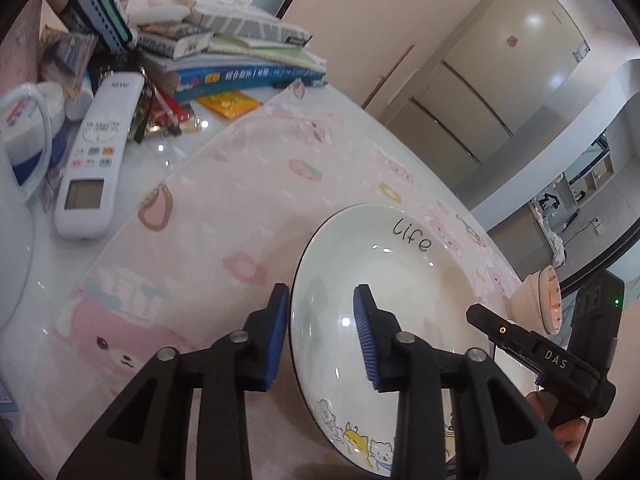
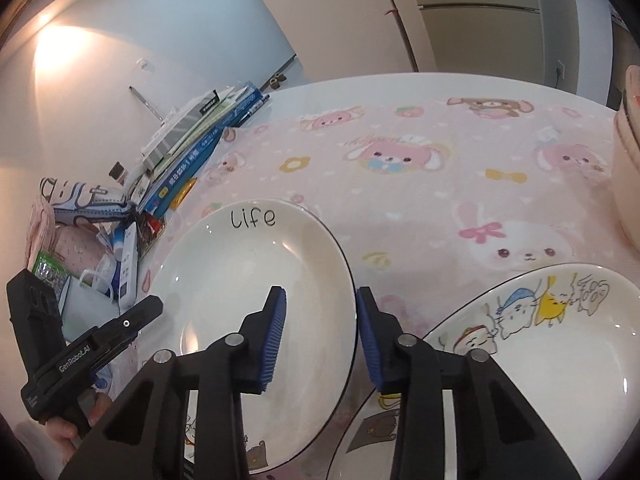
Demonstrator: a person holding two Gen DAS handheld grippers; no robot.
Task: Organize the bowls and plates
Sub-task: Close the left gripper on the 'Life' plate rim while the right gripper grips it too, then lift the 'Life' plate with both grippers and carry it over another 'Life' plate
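Observation:
A white deep plate point(image 1: 384, 280) point(image 2: 248, 280) with "Life" written on it lies on the pink cartoon cloth point(image 1: 192, 208). My left gripper point(image 1: 322, 332) straddles its left rim, one blue pad outside and one over the inside; a gap shows at the pads, so it is open. My right gripper point(image 2: 322, 332) straddles the opposite rim the same way, also open. A second white plate point(image 2: 560, 360) with cartoon cats lies just right of the first. Stacked pink bowls point(image 2: 628, 152) point(image 1: 538, 304) stand at the right edge.
A pile of books point(image 1: 240, 52) point(image 2: 196, 136), a white remote control point(image 1: 92, 160) and a white jug point(image 1: 24, 152) crowd the table's left side. A fridge point(image 1: 500, 80) stands beyond the table. A hand point(image 2: 64, 432) holds the left tool.

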